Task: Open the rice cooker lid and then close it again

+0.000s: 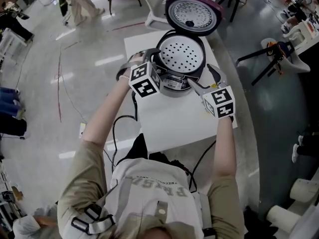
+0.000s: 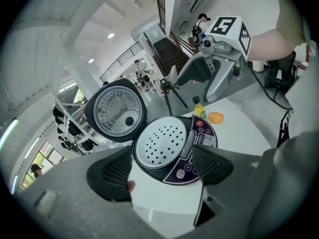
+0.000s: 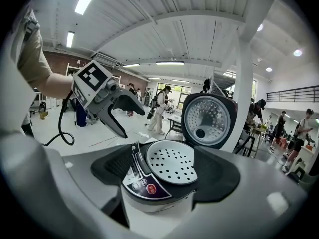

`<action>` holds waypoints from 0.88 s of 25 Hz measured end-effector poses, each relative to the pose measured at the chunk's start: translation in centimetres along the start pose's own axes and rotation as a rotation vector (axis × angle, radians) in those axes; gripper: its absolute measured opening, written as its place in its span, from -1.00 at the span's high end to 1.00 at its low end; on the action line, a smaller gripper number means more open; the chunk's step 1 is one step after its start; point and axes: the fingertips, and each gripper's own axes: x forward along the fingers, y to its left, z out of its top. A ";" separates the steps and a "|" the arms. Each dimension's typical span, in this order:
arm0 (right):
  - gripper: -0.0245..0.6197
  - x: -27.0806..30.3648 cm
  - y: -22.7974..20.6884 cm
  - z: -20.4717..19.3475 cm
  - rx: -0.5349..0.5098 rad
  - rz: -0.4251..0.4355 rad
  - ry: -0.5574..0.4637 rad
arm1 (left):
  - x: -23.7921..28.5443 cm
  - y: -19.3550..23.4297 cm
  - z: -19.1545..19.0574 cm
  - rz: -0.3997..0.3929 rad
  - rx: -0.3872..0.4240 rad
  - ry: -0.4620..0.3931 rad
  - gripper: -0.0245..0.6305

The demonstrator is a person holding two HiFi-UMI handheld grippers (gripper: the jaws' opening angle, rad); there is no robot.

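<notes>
On the square white worktop (image 1: 172, 126), the round white-and-black rice cooker (image 1: 175, 87) is sitting with its control panel (image 3: 139, 182) facing us and its perforated tray (image 1: 180, 54) showing. Its dark round lid (image 1: 193, 13) is standing open at the far side. We are holding the left hand-held gripper (image 1: 133, 62) and the right hand-held gripper (image 1: 204, 80) released, flanking its front.

white perforated tray (image 1: 180, 54), maroon lid (image 1: 193, 13); white table (image 1: 169, 126)

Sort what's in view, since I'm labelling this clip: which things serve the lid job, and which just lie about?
Job: rice cooker, its open lid, left gripper, right gripper.
Lying about: orange thing, yellow bottle, tripod.
</notes>
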 end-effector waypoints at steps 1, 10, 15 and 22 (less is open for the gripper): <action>-0.21 0.3 -0.4 0.3 0.000 -0.004 0.000 | 0.1 0.6 0.0 0.004 0.002 -0.001 -0.27; -0.21 3.6 -3.8 2.1 -0.015 -0.029 0.033 | 1.8 6.8 1.0 -0.005 0.051 -0.051 -0.27; -0.21 5.0 -7.4 4.0 0.005 -0.085 0.024 | 2.9 11.4 1.8 0.009 0.069 -0.081 -0.27; -0.23 6.7 -14.3 5.5 0.002 -0.186 0.051 | 5.5 17.1 2.4 0.034 0.089 -0.097 -0.27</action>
